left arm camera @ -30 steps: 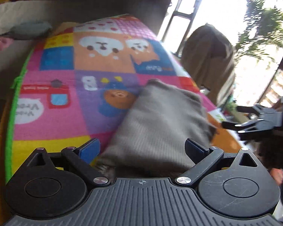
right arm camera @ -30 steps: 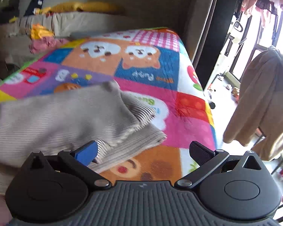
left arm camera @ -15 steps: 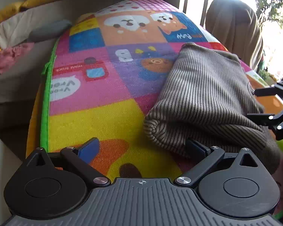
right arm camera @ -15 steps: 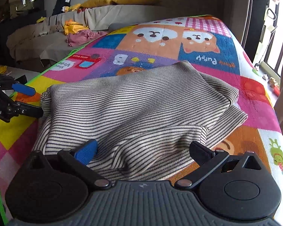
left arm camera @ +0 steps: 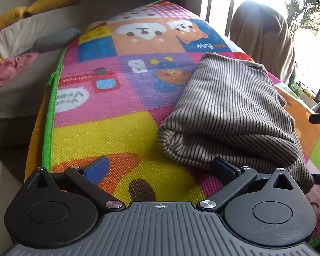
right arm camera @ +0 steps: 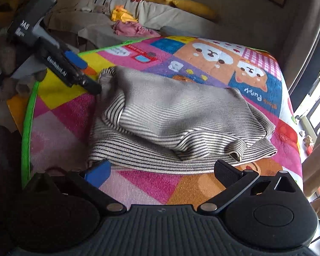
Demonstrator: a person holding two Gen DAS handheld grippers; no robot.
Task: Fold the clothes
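Observation:
A striped beige-and-black garment [left arm camera: 228, 111] lies folded in layers on the colourful cartoon play mat [left arm camera: 100, 132]. It also shows in the right wrist view [right arm camera: 181, 123], with the mat [right arm camera: 59, 128] under it. My left gripper [left arm camera: 160, 169] is open and empty at the garment's near left edge, its right finger touching the cloth. In the right wrist view the left gripper [right arm camera: 87, 74] sits at the garment's far left corner. My right gripper [right arm camera: 162, 171] is open and empty just in front of the garment's near hem.
A sofa [right arm camera: 160, 15] with yellow cushions and a loose pink cloth [right arm camera: 128, 28] stands beyond the mat. A chair draped with a brown cloth [left arm camera: 262, 42] stands by the bright window. The mat's green edge [left arm camera: 48, 115] runs along the left.
Both grippers have pulled back from the garment and now stand open beside it. The garment has settled folded on the mat. The right wrist view has swung to face the garment's long side.

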